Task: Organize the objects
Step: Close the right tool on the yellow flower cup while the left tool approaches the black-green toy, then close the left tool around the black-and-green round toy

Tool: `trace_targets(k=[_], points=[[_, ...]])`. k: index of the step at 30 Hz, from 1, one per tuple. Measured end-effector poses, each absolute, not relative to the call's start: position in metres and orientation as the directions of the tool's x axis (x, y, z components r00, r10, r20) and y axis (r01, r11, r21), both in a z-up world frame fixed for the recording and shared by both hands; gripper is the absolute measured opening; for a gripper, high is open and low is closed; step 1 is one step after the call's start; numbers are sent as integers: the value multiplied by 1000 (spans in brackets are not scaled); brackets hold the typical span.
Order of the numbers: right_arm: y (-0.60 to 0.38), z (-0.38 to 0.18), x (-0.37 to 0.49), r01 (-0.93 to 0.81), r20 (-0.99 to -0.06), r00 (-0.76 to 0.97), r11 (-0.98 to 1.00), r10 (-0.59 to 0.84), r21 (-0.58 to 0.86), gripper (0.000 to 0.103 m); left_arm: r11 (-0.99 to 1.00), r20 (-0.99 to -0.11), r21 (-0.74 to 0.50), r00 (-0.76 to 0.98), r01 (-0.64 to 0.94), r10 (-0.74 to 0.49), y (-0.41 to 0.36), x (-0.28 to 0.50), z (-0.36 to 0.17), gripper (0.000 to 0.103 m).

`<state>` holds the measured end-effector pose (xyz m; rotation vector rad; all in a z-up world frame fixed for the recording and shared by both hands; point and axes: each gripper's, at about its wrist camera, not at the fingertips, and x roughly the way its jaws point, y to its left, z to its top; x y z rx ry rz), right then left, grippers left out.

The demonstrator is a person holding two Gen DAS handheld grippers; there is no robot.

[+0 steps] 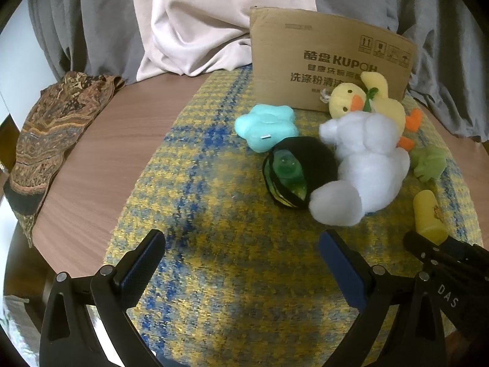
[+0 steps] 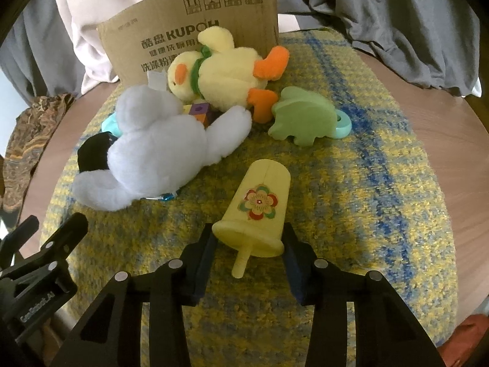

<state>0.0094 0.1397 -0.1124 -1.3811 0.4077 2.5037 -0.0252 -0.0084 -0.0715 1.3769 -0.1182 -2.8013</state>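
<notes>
We see our R gripper (image 2: 249,257) w/ jaws narrowed round the yellow popsicle toy (image 2: 259,211) on the woven mat (image 2: 366,214), pads at its base edges, contact unclear; white plush (image 2: 152,150) crowds its left, green elephant (image 2: 301,119) beyond; open mat to the right; L gripper (image 1: 241,263) wide, empty, over bare mat.

Both wrist views close, angled down – shared mat (image 1: 214,275) (toys).

Dim, soft indoor light; fisheye warping, dark vignetted corners.
</notes>
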Motion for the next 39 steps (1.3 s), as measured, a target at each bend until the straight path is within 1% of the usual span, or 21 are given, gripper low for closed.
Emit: trace_targets(k=[4,12,22,31,32,39], points=[[144,-105,14,-360,-843,-531,-924,89,129,42,-998,-794,61,-607,-30,-30,-5,-28,-70,103],[160,-80,27,-393,-812,-570,-910,129,131,42,-995,-769,38,-639,-90,28,13,-28,-53,103],[160,-66,20,-398,-796,-590,-906,135,141,42,-997,-753,24,-658,-70,28,14,-56,-40,103],[160,-62,8,-401,-793,-590,-907,148,129,42,-998,-778,9,-628,-55,27,10,-81,-50,103],[160,-62,6,-401,-794,-590,-907,149,128,42,-992,-784,7,-617,-124,71,9,-84,-52,103],[160,-64,0,-399,-801,-580,-909,149,121,42,-992,-815,-12,-573,-124,82,9,-97,-68,103]])
